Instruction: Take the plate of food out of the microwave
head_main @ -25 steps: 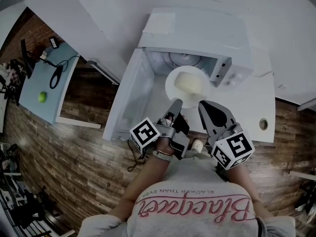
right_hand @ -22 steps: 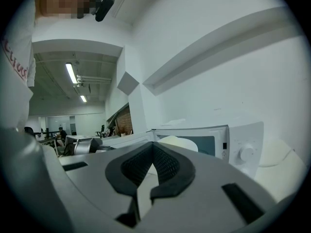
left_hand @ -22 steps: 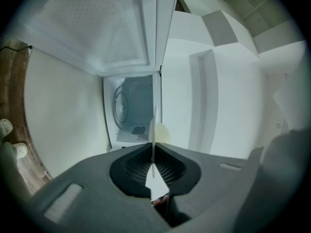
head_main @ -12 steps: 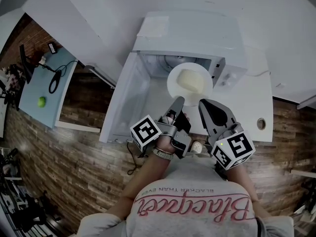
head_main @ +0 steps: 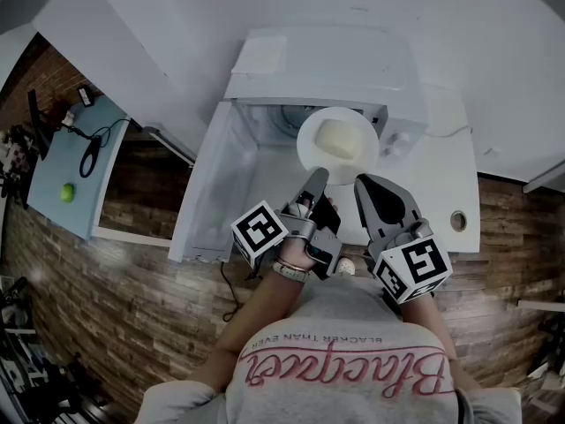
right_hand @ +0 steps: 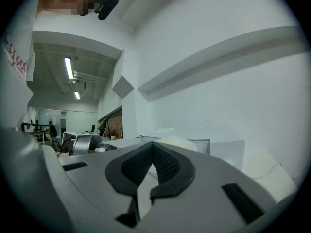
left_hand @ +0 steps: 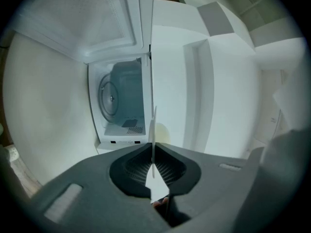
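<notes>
The white microwave (head_main: 327, 60) stands with its door (head_main: 207, 193) swung open to the left. A white plate (head_main: 309, 153) with a pale block of food (head_main: 338, 138) hangs at the mouth of the oven. My left gripper (head_main: 316, 177) is shut on the plate's near rim. In the left gripper view that rim (left_hand: 153, 125) runs edge-on between the closed jaws of the left gripper (left_hand: 153, 147), with the oven's cavity (left_hand: 121, 101) behind. My right gripper (head_main: 362, 182) is shut on nothing, just beside the plate's near right rim. From the right gripper (right_hand: 153, 146) the plate (right_hand: 180, 142) shows just beyond the tips.
The microwave sits on a white counter (head_main: 441, 193) with a round hole (head_main: 457, 220) at its right. The open door juts out over the wooden floor (head_main: 115, 272). A light blue table (head_main: 53, 162) with a green ball (head_main: 66, 193) stands far left.
My left gripper has drawn the plate a little out of the oven and upward. The right gripper has moved along beside it, still shut.
</notes>
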### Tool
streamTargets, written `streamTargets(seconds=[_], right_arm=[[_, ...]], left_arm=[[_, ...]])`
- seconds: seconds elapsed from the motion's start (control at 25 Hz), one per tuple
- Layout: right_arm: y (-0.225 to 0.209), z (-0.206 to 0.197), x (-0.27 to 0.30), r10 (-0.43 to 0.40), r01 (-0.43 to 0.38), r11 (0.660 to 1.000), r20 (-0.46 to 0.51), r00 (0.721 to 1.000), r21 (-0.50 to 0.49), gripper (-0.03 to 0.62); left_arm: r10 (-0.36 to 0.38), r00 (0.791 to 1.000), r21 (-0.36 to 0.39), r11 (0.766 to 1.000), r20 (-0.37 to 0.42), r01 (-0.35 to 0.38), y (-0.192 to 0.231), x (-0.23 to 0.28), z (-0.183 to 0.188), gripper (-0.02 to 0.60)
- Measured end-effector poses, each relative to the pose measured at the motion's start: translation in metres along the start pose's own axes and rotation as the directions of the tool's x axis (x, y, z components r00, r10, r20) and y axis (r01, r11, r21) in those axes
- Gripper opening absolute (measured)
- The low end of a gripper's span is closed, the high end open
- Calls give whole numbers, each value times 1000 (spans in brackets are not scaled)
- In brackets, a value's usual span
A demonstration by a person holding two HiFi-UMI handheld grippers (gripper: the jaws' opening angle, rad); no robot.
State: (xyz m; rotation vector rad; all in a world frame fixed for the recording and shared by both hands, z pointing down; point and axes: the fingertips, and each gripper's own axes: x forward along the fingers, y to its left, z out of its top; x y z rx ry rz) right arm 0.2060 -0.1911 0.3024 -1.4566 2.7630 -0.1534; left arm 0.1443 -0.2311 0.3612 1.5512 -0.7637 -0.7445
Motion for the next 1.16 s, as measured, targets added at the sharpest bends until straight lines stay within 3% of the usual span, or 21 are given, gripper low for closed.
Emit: streamTargets(seconds=[0.4,1.16], right_arm=[[-1,-4,-2,-40,40,999,-14,999,-26,11],[-12,8,-8,-62,64,997,57,996,-36,11]], left_arm=[[-24,999,9,1000,-24,24,-6,7,-8,18],[-31,999,19,999,-32,32,-14,16,-12,18]])
